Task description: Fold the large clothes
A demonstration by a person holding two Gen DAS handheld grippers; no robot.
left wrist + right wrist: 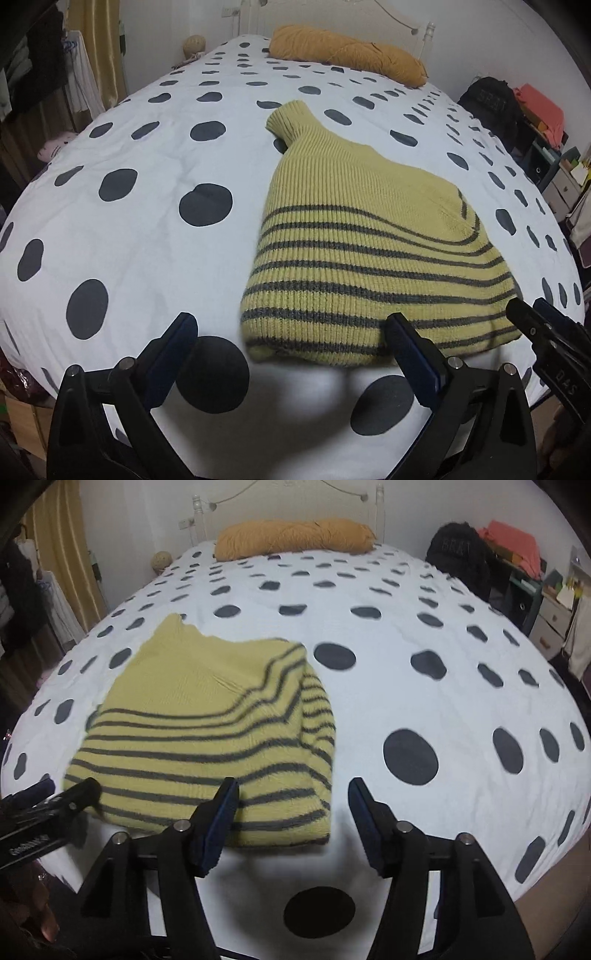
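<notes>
Sweater [369, 258], yellow knit with grey stripes, lies folded into a compact stack on the polka-dot duvet [147, 221], its long axis running from the near hem toward the collar at 12 o'clock. Left gripper [291, 354] hangs spread wide and empty, hem at 1 o'clock; right gripper [293, 819] is also parted, empty, hem at 10 o'clock. Judged equally near.

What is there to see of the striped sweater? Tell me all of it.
The sweater is a yellow-green ribbed knit with thin grey stripes across its lower part and a plain ribbed cuff or collar sticking out at its far end. It lies folded into a compact bundle on the polka-dot bedcover, near its front edge. Neither open gripper holds it.
</notes>
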